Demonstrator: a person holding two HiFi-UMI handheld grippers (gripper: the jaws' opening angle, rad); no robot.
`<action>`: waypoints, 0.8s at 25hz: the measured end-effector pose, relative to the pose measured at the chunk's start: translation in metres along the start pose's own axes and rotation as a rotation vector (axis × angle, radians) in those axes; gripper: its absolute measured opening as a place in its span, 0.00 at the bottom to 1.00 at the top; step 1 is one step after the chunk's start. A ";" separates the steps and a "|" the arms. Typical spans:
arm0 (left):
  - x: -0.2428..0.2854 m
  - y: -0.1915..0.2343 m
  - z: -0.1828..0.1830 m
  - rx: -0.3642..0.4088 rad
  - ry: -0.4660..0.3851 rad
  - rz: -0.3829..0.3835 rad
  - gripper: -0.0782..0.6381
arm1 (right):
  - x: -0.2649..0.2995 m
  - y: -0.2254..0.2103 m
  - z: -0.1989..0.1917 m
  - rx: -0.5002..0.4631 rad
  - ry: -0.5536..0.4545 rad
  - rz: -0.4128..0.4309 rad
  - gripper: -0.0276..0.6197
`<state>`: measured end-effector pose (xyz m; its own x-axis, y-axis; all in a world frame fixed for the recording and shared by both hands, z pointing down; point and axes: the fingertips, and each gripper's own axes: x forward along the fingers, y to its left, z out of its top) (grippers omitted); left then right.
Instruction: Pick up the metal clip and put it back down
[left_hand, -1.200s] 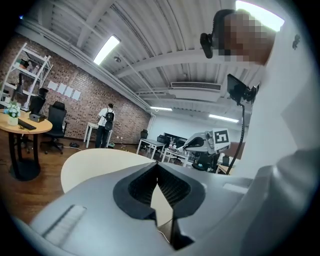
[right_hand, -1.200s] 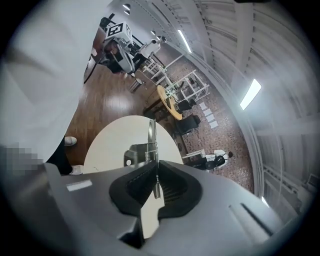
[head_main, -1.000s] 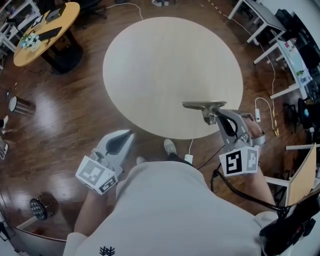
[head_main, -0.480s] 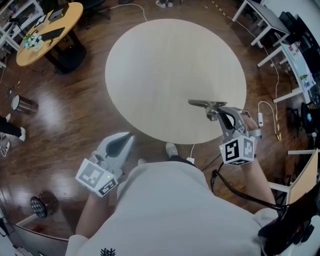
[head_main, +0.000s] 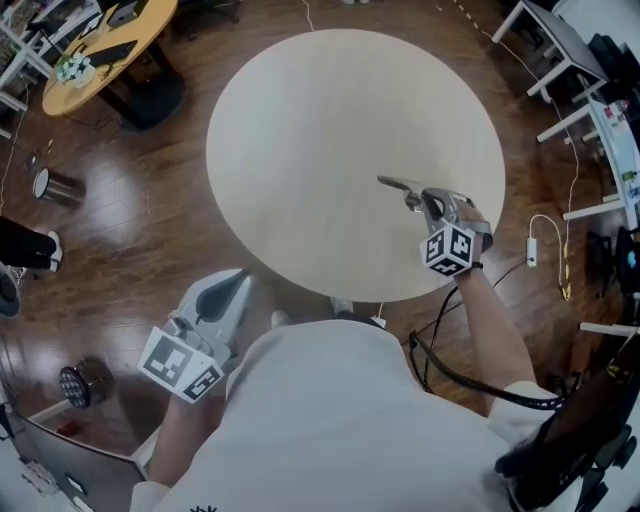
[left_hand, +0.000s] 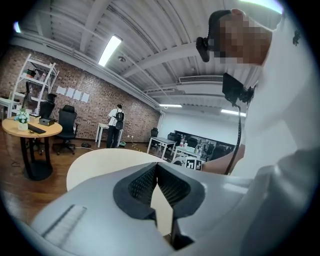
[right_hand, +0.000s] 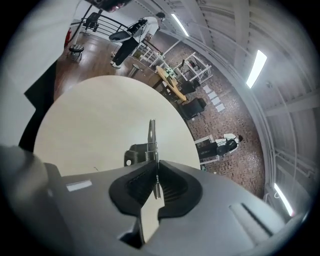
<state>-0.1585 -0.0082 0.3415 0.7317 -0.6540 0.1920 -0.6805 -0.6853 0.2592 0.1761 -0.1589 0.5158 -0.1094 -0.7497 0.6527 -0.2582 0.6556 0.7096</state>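
Note:
The metal clip is a thin silver spring clip, and my right gripper is shut on its rear tab. It sticks out ahead of the jaws over the right part of the round beige table. Whether the clip touches the tabletop I cannot tell. My left gripper is shut with nothing between its pads and hangs off the table's near left edge, beside the person's body.
Dark wooden floor surrounds the table. A yellow round table with small items stands at the far left, white desks at the far right. Cables lie on the floor right of the table. People stand far off.
My right gripper has carried the clip forward and inward over the table, away from its near right edge. The left gripper has stayed near the body.

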 end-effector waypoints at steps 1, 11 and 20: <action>0.003 -0.002 0.000 -0.004 0.006 0.010 0.11 | 0.014 0.001 -0.007 0.001 0.005 0.004 0.06; 0.026 -0.027 0.002 -0.045 0.053 0.106 0.11 | 0.097 0.027 -0.038 0.009 0.031 0.048 0.06; 0.038 -0.053 -0.005 -0.094 0.081 0.184 0.11 | 0.101 0.056 -0.032 -0.006 -0.046 0.115 0.10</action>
<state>-0.0944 0.0054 0.3398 0.5987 -0.7348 0.3189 -0.7992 -0.5213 0.2993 0.1810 -0.1953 0.6300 -0.1819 -0.6730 0.7170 -0.2353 0.7377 0.6328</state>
